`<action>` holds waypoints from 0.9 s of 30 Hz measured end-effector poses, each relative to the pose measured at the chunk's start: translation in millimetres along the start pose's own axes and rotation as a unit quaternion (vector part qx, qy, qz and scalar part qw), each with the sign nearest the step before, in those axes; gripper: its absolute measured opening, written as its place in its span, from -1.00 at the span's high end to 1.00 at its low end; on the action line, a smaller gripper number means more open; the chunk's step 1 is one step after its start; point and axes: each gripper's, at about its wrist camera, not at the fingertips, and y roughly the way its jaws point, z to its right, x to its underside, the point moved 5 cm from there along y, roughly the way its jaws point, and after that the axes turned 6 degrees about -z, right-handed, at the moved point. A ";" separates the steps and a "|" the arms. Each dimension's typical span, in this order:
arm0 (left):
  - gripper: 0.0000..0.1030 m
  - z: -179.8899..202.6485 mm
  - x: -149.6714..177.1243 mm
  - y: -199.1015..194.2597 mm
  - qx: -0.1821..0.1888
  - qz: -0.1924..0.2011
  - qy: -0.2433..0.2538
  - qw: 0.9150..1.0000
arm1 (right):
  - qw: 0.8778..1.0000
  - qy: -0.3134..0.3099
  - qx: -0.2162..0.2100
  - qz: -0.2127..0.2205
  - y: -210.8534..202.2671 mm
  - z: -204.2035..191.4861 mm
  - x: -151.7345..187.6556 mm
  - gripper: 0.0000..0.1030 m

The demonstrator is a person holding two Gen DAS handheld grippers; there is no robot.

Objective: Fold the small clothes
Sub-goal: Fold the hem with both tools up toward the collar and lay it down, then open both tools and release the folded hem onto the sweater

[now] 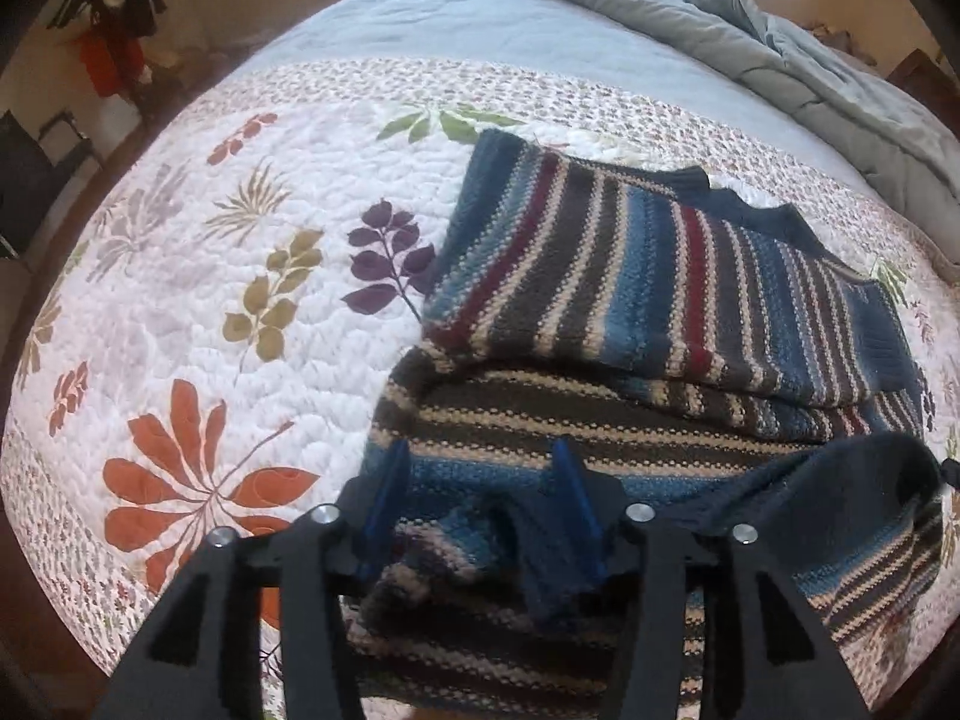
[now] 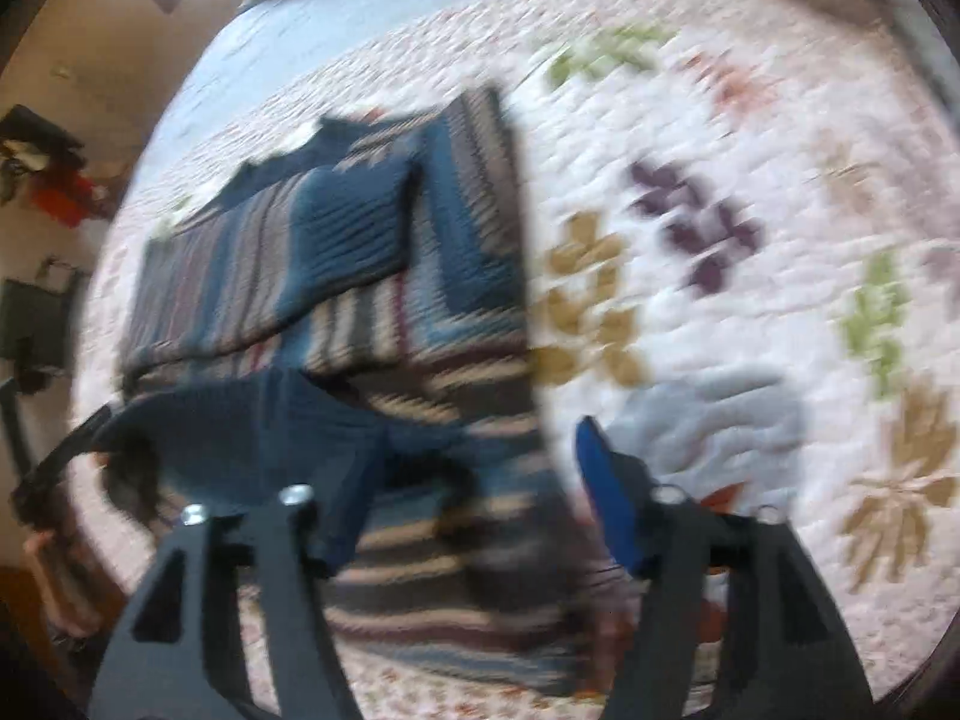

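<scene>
Your striped sweater (image 1: 630, 276) lies partly folded on the floral quilt (image 1: 198, 252) of the bed, sleeves laid across its body. Your left gripper (image 1: 480, 486) hangs over its near edge, jaws parted with knit between them but not pinched. Your right gripper (image 2: 474, 498) — blurred — stands with jaws wide over the sweater's edge, gripping nothing.

A white floral quilt (image 1: 198, 276) covers the bed, with a grey-blue duvet (image 1: 798, 54) bunched at its far edge
</scene>
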 end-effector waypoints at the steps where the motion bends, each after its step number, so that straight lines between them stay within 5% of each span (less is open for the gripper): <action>1: -0.08 -2.4 -0.8 -3.3 -0.004 0.006 -0.001 1.000 | 1.000 -0.010 0.017 0.015 -8.4 1.2 -0.5 -0.29; 5: -0.19 -17.4 -17.2 -28.3 -0.043 0.055 -0.018 0.997 | 0.997 -0.066 0.017 0.040 -28.4 -13.4 -1.0 -0.33; 9: -0.19 -0.3 -30.7 -37.4 -0.013 0.059 0.002 0.998 | 0.987 -0.159 -0.016 0.031 -28.3 -56.7 -1.3 -0.47; 12: -0.20 40.6 -31.4 -27.3 0.035 0.034 0.068 0.997 | 0.979 -0.200 -0.022 0.022 -17.7 -78.2 -5.6 -0.50; 16: -0.20 84.1 -29.0 -6.1 0.033 0.023 0.150 0.988 | 0.980 -0.198 -0.018 0.007 1.7 -73.8 -18.9 -0.54; 22: -0.20 138.0 -20.3 22.6 0.091 -0.007 0.250 0.964 | 0.977 -0.211 -0.032 -0.026 28.8 -62.4 -25.9 -0.55; 27: -0.30 160.6 -16.5 37.4 0.066 -0.018 0.295 0.953 | 0.976 -0.205 -0.062 -0.047 42.5 -59.3 -27.2 -0.55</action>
